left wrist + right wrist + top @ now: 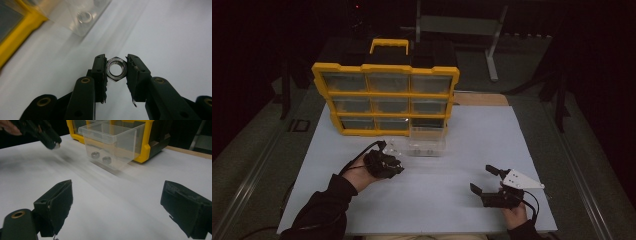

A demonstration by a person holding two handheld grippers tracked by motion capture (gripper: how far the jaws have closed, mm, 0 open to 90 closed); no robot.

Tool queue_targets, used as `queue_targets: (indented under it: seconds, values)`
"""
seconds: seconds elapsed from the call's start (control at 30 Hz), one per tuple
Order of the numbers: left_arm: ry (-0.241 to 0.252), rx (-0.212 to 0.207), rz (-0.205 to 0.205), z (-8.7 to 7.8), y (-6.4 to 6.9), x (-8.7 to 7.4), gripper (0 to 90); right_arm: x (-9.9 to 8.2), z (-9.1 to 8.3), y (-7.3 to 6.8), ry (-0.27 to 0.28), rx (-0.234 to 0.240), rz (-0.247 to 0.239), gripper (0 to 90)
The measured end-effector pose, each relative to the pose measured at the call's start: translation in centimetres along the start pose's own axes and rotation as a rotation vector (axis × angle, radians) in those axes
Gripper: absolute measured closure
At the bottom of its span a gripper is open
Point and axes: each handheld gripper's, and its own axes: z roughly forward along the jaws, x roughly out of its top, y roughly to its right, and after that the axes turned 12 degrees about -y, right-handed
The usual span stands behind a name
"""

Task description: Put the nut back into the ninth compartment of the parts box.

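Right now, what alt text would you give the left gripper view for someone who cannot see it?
The left gripper pinches a shiny metal hex nut between its two black jaws above a white table. At upper left lie a clear plastic bin and a yellow organizer.

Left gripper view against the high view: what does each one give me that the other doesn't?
Left gripper view alone: a steel hex nut clamped between the left gripper pads, another nut lying in the clear bin.

High view alone: the yellow organizer's nine drawers and handle, and the right gripper open and empty near the table's front edge.

Both: clear bin, yellow frame, white table, left gripper.
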Motion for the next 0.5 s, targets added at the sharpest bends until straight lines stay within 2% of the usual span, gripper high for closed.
queue_targets:
  seconds: [0.5]
  values:
    - [0.058,0.027,-0.003,-3.5,-1.1,2.4,68.7,0.0,0.0,0.0,-0.001,-0.001,0.0,10.8]
